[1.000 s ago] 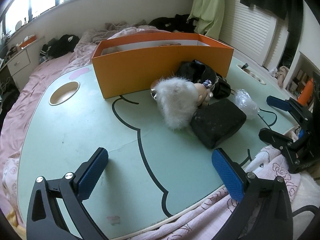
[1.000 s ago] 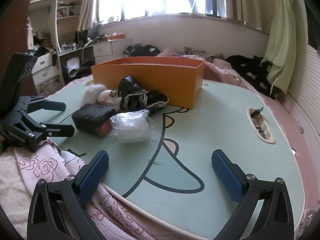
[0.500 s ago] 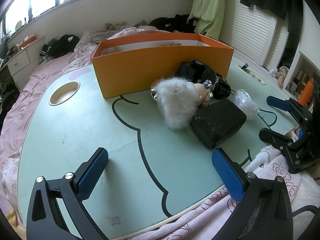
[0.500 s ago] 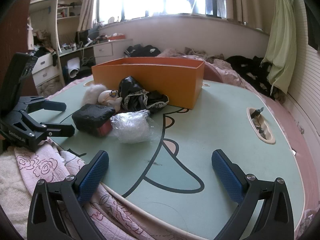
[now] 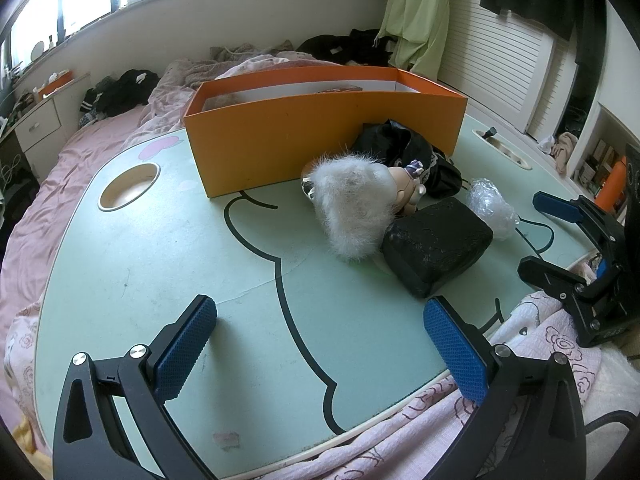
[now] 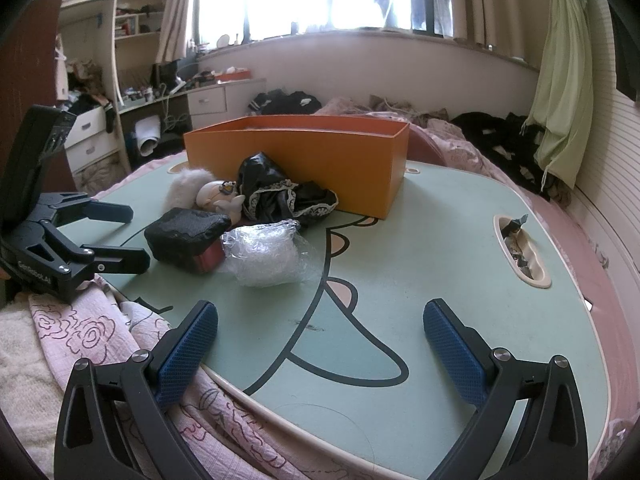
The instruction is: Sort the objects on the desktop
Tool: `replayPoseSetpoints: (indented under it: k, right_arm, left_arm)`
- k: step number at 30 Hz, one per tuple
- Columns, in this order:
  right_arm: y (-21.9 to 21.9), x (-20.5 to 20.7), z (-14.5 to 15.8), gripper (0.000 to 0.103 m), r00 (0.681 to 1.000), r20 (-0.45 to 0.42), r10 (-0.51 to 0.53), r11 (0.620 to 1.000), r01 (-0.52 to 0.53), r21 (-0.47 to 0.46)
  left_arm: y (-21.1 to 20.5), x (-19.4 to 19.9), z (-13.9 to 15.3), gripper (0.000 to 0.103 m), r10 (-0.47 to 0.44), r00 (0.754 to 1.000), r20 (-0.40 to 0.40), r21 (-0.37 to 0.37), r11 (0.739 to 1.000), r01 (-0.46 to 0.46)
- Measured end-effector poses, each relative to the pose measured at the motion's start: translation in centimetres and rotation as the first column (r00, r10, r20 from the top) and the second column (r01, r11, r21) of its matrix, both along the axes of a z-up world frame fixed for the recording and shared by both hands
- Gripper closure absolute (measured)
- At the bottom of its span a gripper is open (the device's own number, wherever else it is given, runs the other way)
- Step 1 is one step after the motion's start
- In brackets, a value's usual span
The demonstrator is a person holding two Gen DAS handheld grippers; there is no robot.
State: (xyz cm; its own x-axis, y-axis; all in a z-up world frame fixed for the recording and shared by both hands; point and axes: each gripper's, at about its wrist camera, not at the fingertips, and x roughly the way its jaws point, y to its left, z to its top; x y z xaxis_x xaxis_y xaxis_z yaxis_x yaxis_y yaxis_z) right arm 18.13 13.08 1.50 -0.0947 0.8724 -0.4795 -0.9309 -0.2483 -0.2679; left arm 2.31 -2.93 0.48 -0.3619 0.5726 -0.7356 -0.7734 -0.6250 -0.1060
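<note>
A pile lies in front of the orange box (image 5: 320,136) (image 6: 320,156) on the mint-green table (image 5: 160,264) (image 6: 420,264): a doll with white fluffy hair (image 5: 352,204) (image 6: 208,196), a black lace-trimmed cloth (image 5: 404,152) (image 6: 280,192), a black pouch (image 5: 436,244) (image 6: 186,236) and a clear plastic bag (image 5: 490,204) (image 6: 264,256). My left gripper (image 5: 320,344) is open near the table's front edge, well short of the pile. My right gripper (image 6: 320,344) is open too, to the right of the pile and holding nothing.
The table lies on a bed with a pink floral blanket (image 5: 540,360) at its near edge. It has a round cup hole (image 5: 128,186) at the left and an oblong slot (image 6: 520,250) with bits in it at the right. Clothes lie behind the box.
</note>
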Motion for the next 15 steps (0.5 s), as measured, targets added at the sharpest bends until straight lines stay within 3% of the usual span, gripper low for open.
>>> replayPoseSetpoints:
  k: [15]
  right_arm:
    - [0.16, -0.83, 0.90, 0.001, 0.999, -0.021, 0.026, 0.999, -0.027, -0.018]
  left_arm:
    - [0.01, 0.01, -0.03, 0.000, -0.001, 1.000, 0.001, 0.001, 1.000, 0.001]
